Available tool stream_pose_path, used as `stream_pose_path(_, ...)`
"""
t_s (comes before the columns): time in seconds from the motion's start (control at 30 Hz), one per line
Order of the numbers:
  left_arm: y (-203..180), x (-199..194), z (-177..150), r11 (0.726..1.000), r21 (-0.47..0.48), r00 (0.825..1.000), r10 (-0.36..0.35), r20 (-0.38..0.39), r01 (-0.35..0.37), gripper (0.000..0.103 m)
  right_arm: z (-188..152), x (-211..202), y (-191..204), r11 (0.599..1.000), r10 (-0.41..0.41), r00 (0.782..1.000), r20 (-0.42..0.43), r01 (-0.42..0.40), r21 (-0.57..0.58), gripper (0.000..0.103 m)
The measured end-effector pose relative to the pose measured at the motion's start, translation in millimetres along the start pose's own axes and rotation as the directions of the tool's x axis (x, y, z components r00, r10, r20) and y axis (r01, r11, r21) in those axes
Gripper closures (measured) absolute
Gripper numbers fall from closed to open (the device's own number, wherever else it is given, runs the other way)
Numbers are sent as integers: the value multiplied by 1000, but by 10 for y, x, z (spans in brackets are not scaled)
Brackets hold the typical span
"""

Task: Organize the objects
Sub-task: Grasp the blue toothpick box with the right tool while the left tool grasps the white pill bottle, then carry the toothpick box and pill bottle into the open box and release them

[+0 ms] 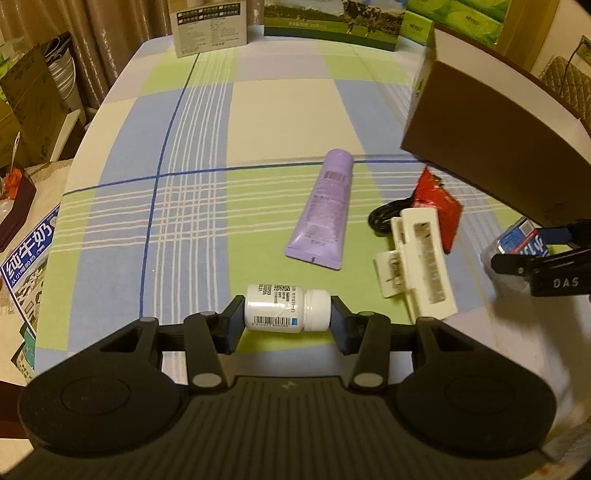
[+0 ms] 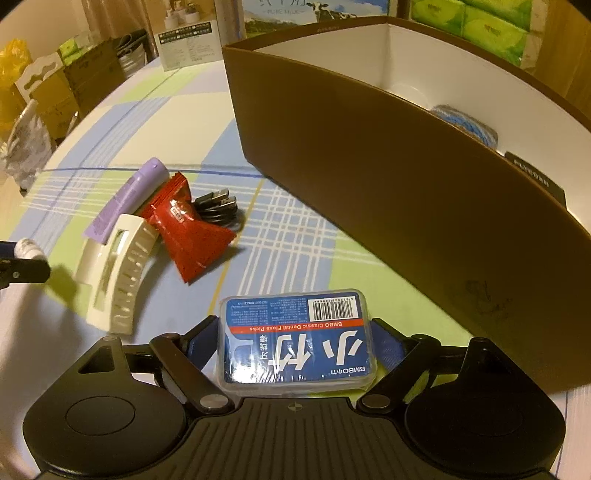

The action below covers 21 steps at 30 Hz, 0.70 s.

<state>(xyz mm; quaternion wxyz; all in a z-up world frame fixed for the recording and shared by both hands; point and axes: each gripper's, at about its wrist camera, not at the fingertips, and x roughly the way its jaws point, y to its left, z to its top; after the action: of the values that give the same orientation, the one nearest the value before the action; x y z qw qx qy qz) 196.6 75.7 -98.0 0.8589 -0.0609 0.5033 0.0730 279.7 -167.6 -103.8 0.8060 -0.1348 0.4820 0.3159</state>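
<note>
A small white pill bottle [image 1: 277,308] lies sideways between the pads of my left gripper [image 1: 288,315], which is shut on it just above the plaid tablecloth [image 1: 207,229]. My right gripper [image 2: 295,345] is shut on a clear box of blue dental floss picks [image 2: 295,332], with a pad against each side. The right gripper sits at the foot of a tall brown storage box [image 2: 369,184] with a white inside. A coil of blue rope [image 2: 467,123] lies in that box. The brown box [image 1: 480,122] also fills the right of the left wrist view.
On the cloth between the grippers lie a purple tube [image 1: 325,210], a cream plastic holder [image 1: 424,258], red sachets [image 1: 439,203] and a black USB cable [image 1: 380,218]. Cartons [image 1: 210,26] and green tissue packs [image 1: 417,27] line the far table edge. Cardboard boxes [image 1: 33,99] stand off to the left.
</note>
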Motion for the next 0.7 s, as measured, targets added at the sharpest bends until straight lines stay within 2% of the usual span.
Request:
stream_pose_path(0.13,-109,-92,44,1000,16,1000,-18,19,18,61,-14,-225,-60,997,52,998,23,-53,53,20)
stream_pose_path(0.33,-349,-263,189,997,57,996,-65,66,61,61,44,-685,-140,989,103,989,105,-113,93,20)
stream_pose_path(0.53,-651,-461,398,987,117,985,-122,125,107,61,172,-1091,-264,987,98,975,200,-121,107,20)
stream_pose_path(0.7,-902,-571,629,976,168,972,-168,167,140,61,306,-1270,-418,986,78,964,254,-113,126,20)
